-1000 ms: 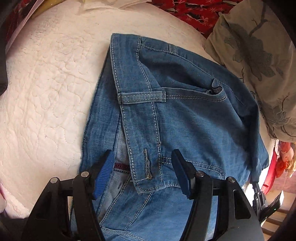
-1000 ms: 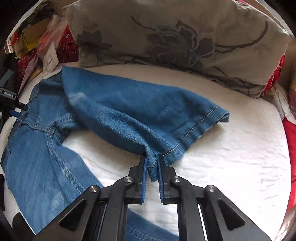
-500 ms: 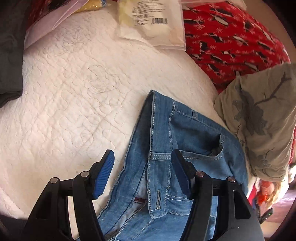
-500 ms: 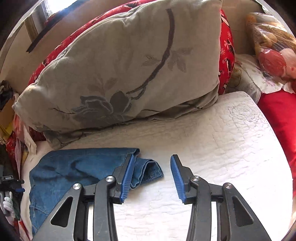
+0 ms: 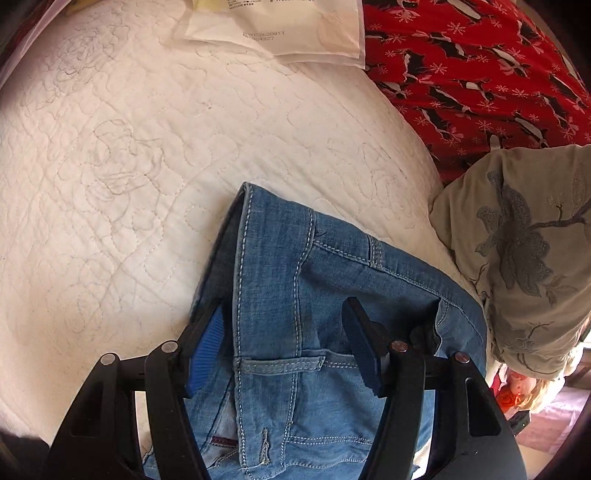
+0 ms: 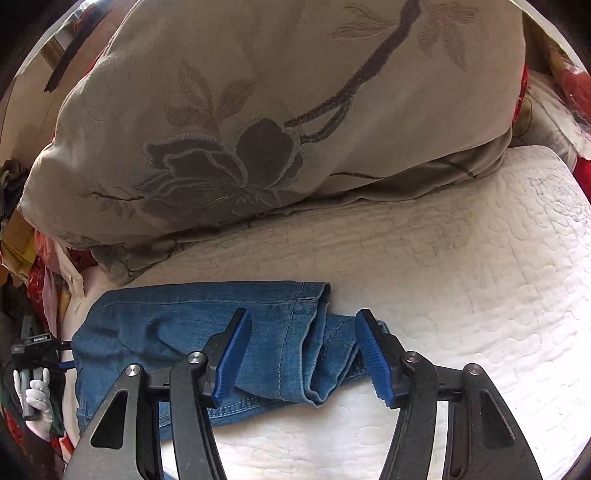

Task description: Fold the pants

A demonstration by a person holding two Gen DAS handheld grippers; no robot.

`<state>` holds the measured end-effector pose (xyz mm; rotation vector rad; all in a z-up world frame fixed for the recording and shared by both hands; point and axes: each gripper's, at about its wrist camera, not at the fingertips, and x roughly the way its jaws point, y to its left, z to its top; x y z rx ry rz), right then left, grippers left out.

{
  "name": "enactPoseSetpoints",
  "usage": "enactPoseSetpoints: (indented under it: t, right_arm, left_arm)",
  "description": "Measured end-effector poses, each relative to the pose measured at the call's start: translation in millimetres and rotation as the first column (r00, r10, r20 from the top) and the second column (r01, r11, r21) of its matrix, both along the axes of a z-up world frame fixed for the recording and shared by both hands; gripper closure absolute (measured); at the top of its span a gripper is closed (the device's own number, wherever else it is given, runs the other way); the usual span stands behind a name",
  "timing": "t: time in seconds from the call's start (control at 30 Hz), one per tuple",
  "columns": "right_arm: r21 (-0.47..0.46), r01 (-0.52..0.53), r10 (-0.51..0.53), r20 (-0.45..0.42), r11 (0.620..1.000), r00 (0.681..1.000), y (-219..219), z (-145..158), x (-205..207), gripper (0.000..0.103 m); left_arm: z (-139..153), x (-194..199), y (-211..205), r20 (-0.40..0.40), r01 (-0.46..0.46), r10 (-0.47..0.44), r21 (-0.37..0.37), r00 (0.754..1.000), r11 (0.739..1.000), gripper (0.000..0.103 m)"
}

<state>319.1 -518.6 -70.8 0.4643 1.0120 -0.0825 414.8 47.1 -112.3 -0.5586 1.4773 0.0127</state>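
Blue denim pants lie folded on the white quilted bed. In the left wrist view the waistband end with a belt loop lies between and below my open left gripper, which holds nothing. In the right wrist view the leg hems lie stacked on the quilt, and my open right gripper hovers over them, empty. The other hand-held gripper shows at the far left edge, held by a white-gloved hand.
A grey floral pillow lies along the far side of the pants, also in the left wrist view. A red patterned blanket and a plastic package lie beyond. The white quilt stretches right.
My right gripper let go of the leg hem, opened and now hovers over the laid-down hems. My left gripper stayed open and shifted along the waistband.
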Motion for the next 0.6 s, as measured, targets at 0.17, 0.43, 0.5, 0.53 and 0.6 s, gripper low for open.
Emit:
enactPoseSetpoints:
  t: [0.17, 0.43, 0.5, 0.53, 0.6]
  right_arm:
    - [-0.029, -0.083, 0.082, -0.04, 0.996, 0.996, 21, -13, 27, 0.041]
    - [-0.112, -0.156, 0.15, -0.064, 0.981, 0.987, 39, -19, 35, 0.06]
    - [-0.136, -0.188, 0.179, -0.077, 0.973, 0.981, 42, -20, 34, 0.085]
    - [-0.146, -0.198, 0.188, -0.079, 0.969, 0.979, 44, -20, 33, 0.087]
    - [-0.173, -0.199, 0.191, -0.062, 0.965, 0.98, 45, -15, 27, 0.087]
  left_arm:
    - [-3, 16, -2, 0.0, 0.011, -0.011, 0.005, 1.0, 1.0, 0.04]
    - [1, 23, -14, 0.035, 0.129, -0.129, 0.012, 0.991, 0.992, 0.038]
    - [7, 18, -20, 0.066, 0.169, -0.172, 0.043, 0.983, 0.985, 0.064]
    - [8, 16, -22, 0.074, 0.19, -0.193, 0.046, 0.978, 0.981, 0.085]
    - [13, 11, -23, 0.094, 0.195, -0.202, 0.081, 0.975, 0.977, 0.092]
